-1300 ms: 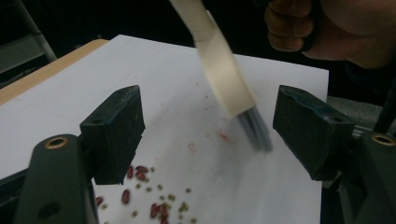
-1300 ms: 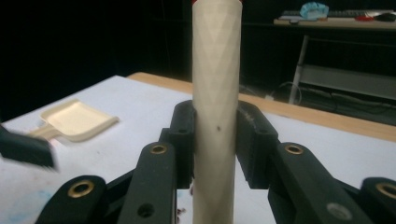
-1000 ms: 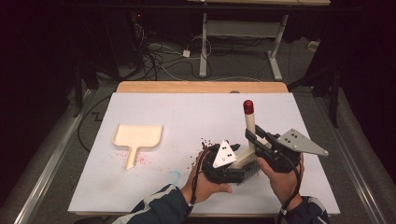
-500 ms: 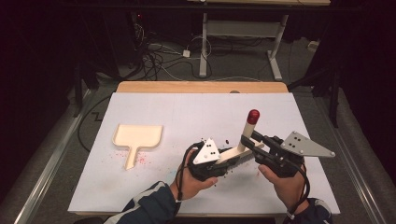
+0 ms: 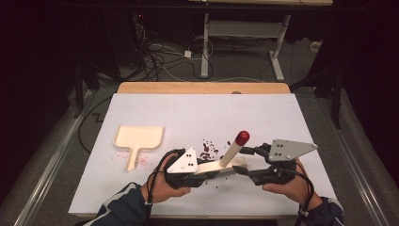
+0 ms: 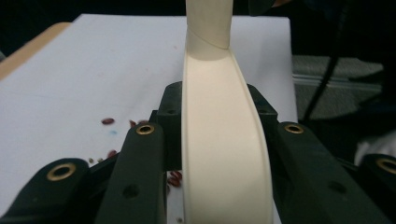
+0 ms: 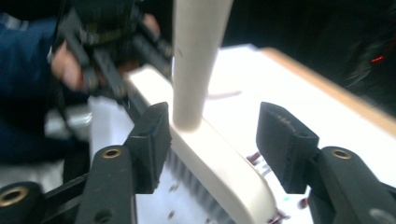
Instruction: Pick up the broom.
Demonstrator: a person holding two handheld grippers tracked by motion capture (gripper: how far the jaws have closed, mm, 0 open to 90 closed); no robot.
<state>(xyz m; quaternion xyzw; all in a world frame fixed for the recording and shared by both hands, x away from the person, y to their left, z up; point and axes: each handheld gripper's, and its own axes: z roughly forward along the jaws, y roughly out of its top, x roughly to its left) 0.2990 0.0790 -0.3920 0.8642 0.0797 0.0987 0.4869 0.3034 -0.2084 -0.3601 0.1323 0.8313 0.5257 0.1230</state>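
A cream brush (image 5: pixel 221 165) lies with its bristles on the white table sheet (image 5: pixel 197 113); its handle (image 5: pixel 233 150) with a red tip slants up to the right. My left gripper (image 5: pixel 202 172) is shut on the brush head (image 6: pixel 224 154), pads tight against both sides. My right gripper (image 5: pixel 241 161) has just been opening. Its jaws stand apart on either side of the handle's base (image 7: pixel 189 112), and the pads (image 7: pixel 285 140) do not press on it. A cream dustpan (image 5: pixel 139 136) lies flat at the left.
Small dark red beans (image 5: pixel 207 148) are scattered behind the brush, with faint red specks near the dustpan's handle. A wooden board edge (image 5: pixel 202 87) runs along the table's far side. Cables and table legs lie on the floor beyond.
The left gripper closed on the brush head and drew it leftward. The handle has leaned lower to the right. The right gripper's jaws opened off the brush.
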